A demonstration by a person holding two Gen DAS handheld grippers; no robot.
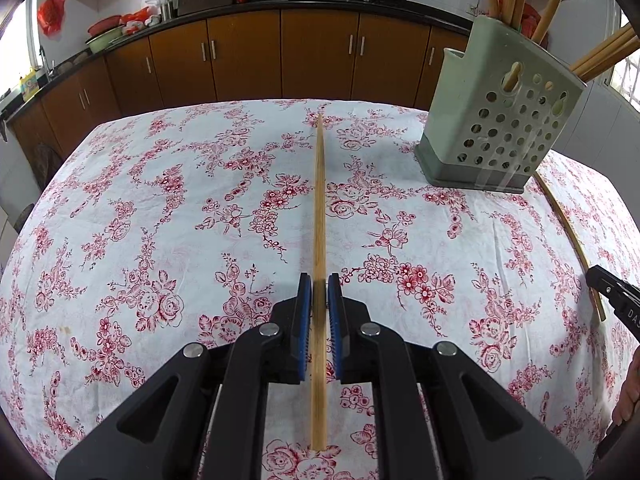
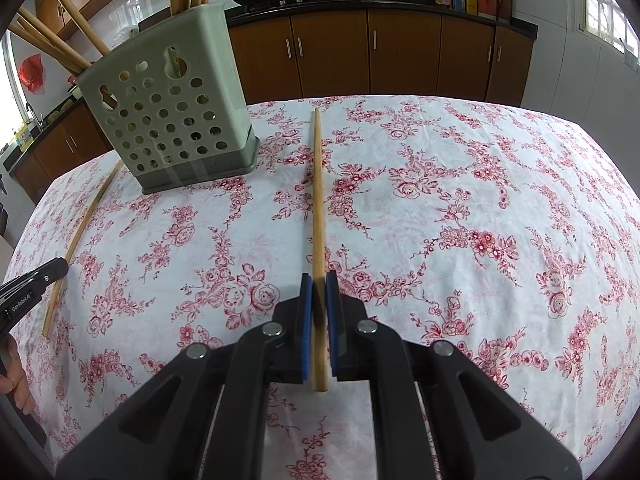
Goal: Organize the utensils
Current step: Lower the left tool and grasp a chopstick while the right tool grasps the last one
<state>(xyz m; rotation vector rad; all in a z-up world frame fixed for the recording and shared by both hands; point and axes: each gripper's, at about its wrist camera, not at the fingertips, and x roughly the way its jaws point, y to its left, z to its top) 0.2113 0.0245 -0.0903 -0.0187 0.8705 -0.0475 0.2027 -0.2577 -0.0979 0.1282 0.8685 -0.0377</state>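
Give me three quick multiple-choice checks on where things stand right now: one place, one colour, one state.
1. The holder stands
A. left of both claws
B. ahead, between the two claws
C. right of both claws

2. The holder is
A. red
B. black
C. pale green

3. The left claw is
A. shut on a chopstick
B. open and empty
C. shut on a spoon

Key:
1 B: the left wrist view has the holder to its right, while the right claw has it to its left.
2 C: its perforated wall is pale green in both views.
3 A: the left chopstick runs between the blue pads, which sit close against it.
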